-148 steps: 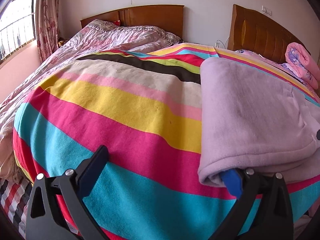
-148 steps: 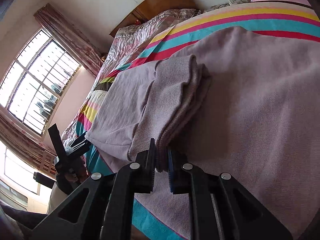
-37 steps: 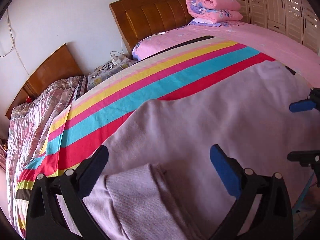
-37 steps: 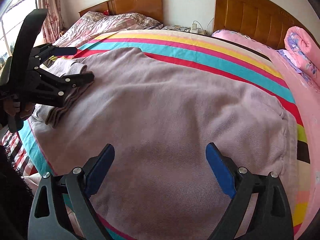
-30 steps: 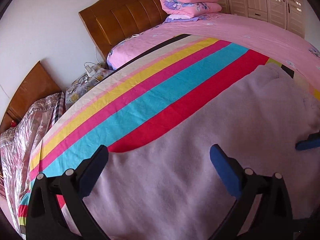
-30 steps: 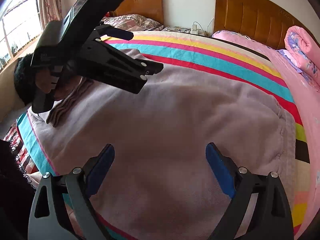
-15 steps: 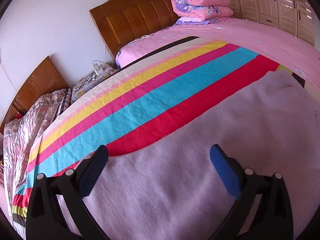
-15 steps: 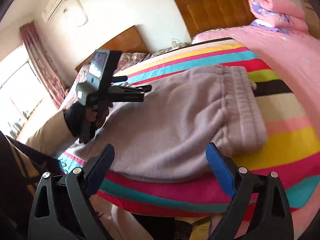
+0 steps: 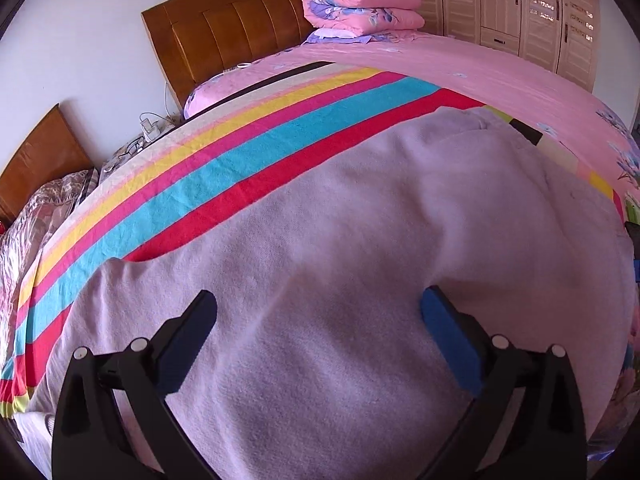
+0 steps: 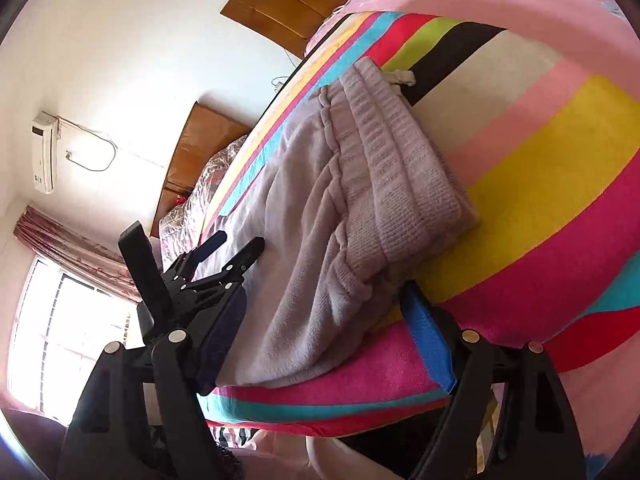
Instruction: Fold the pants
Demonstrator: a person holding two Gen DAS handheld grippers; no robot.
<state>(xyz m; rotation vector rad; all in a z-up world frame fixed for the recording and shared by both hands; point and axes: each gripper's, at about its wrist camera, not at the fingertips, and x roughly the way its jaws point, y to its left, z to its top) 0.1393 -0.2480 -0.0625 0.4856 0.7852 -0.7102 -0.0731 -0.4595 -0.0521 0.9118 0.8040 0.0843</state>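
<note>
Lilac knit pants [image 9: 360,248] lie flat on a striped blanket [image 9: 224,168] on the bed. My left gripper [image 9: 318,312] is open and empty, hovering low over the middle of the pants. In the right wrist view the pants [image 10: 320,216] show their ribbed waistband [image 10: 396,168] at the near corner. My right gripper [image 10: 324,312] is open, tilted sideways, its jaws on either side of the pants' edge just below the waistband. The left gripper [image 10: 236,248] also shows there, open, over the fabric farther along.
A rolled pink quilt [image 9: 360,4] sits by the wooden headboard [image 9: 236,36]. A pink sheet [image 9: 480,76] covers the far bed side, wardrobes [image 9: 532,8] behind. A second bed [image 10: 212,184], window [image 10: 60,344] and air conditioner [image 10: 44,152] lie beyond. The bed edge [image 10: 320,408] is near.
My right gripper has swung down and rolled sideways to the waistband corner at the bed edge. My left gripper has drawn back slightly over the pants. Both stay open.
</note>
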